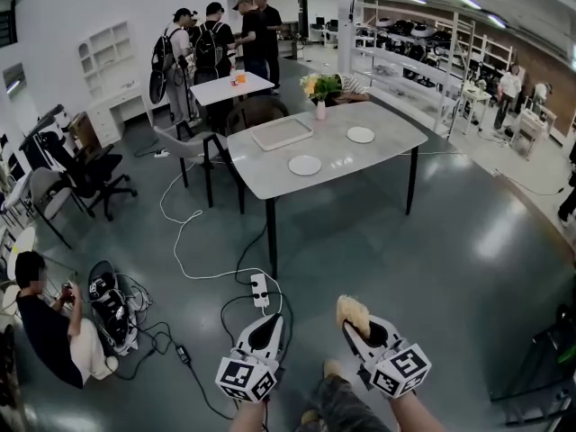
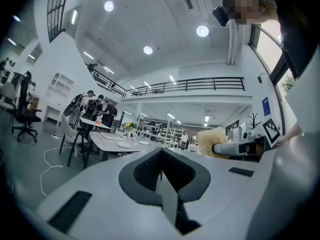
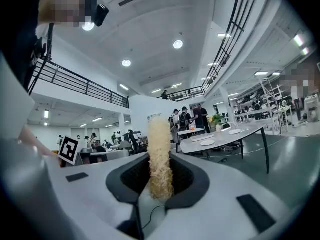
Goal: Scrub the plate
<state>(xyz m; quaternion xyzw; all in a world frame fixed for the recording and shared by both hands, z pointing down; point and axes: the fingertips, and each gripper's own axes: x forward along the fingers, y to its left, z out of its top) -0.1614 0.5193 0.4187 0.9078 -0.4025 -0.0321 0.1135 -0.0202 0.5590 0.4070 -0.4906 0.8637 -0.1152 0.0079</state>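
Two plates (image 1: 305, 165) on the bench (image 1: 378, 156), beside a tray (image 1: 282, 133). Well short of the bench, above the floor (image 1: 432, 259): left tongs (image 1: 268, 320) pressed together, empty; right tongs (image 1: 358, 329) pinching a yellow scrubber (image 1: 352, 311).

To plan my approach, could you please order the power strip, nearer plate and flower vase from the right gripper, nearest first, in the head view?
1. Power strip, floor, ahead-left.
2. Nearer plate, table's near edge.
3. Flower vase, table's far side.

on the table (image 1: 337, 151) a tray (image 1: 282, 133) lies left, one plate (image 1: 305, 165) before it, another plate (image 1: 360, 134) right.
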